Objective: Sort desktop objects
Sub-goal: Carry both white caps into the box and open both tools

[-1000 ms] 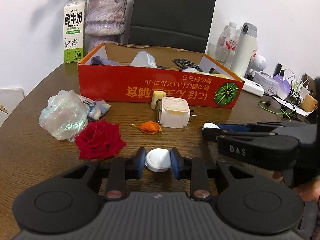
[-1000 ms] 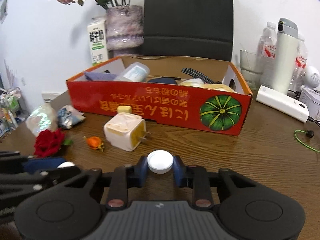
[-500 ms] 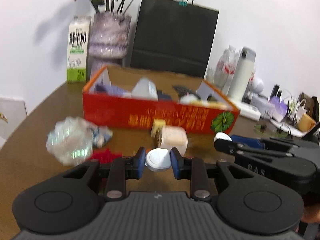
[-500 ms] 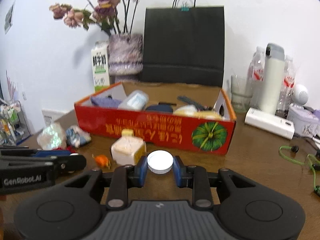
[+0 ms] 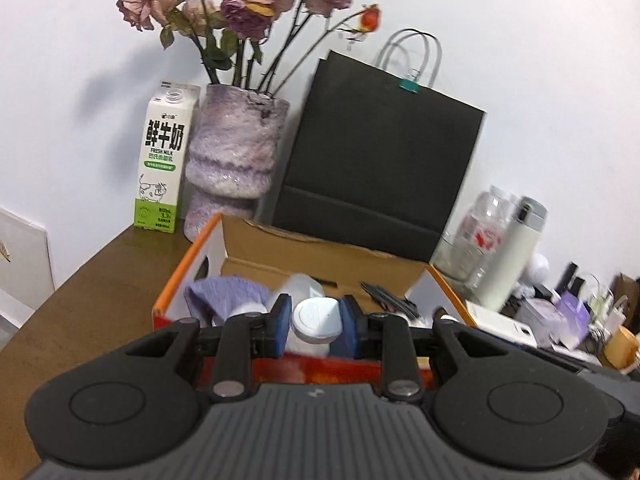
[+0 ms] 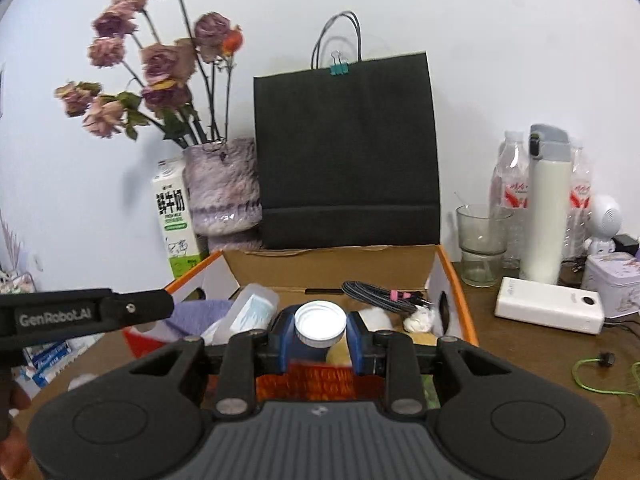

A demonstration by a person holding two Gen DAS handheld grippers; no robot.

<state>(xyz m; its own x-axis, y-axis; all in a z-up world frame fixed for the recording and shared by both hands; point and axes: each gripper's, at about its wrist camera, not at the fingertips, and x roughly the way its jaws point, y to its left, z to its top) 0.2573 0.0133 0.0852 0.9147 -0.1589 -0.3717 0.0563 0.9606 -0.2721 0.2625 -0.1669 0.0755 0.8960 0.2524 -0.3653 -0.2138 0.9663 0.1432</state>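
My left gripper (image 5: 316,320) is shut on a small white round cap (image 5: 317,319), squeezed between its blue pads. It hangs over the near wall of the red and orange cardboard box (image 5: 188,264). My right gripper (image 6: 320,326) is shut on a second white round cap (image 6: 320,322), above the same box (image 6: 456,280). Inside lie a purple cloth (image 5: 224,292), a clear plastic container (image 6: 252,312), a black cable (image 6: 376,292) and some white and yellowish pieces. The left gripper's black body (image 6: 80,314) reaches in from the left of the right wrist view.
Behind the box stand a milk carton (image 5: 162,160), a purple vase of dried roses (image 5: 236,160) and a black paper bag (image 6: 348,152). To the right are a glass (image 6: 480,240), a white thermos (image 6: 548,204), water bottles, a white power bank (image 6: 548,310), a tin and a green cable (image 6: 600,376).
Both grippers have risen and gone forward from the table to above the box's near wall, each still holding its cap. The rose, charger and plastic wrap have dropped out of view.
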